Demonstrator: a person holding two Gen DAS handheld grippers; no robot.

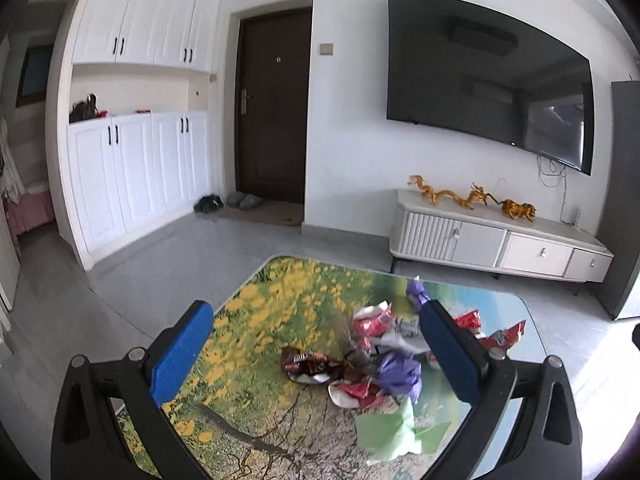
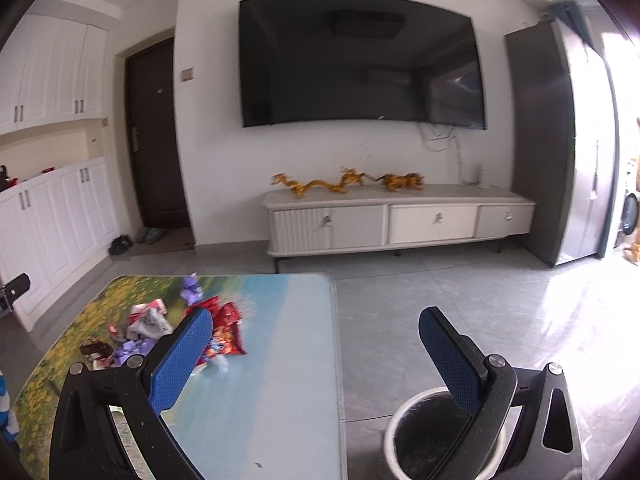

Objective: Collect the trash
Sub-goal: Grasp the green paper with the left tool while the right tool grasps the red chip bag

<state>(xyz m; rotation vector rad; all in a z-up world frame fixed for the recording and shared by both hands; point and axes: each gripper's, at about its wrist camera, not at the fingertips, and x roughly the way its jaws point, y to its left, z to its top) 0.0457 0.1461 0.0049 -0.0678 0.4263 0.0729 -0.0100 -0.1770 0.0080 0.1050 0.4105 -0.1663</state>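
Observation:
A pile of trash lies on the printed tabletop: red snack wrappers, a dark brown wrapper, crumpled purple paper and a green paper sheet. My left gripper is open and empty, above the table, with the pile between its blue fingers. My right gripper is open and empty over the table's right edge. The pile shows in the right wrist view to the left of its left finger. A round bin with a white rim stands on the floor under the right finger.
A white TV cabinet with gold dragon figures stands against the wall under a large TV. A grey cabinet is at the right. White cupboards and a dark door are at the left. The floor is grey tile.

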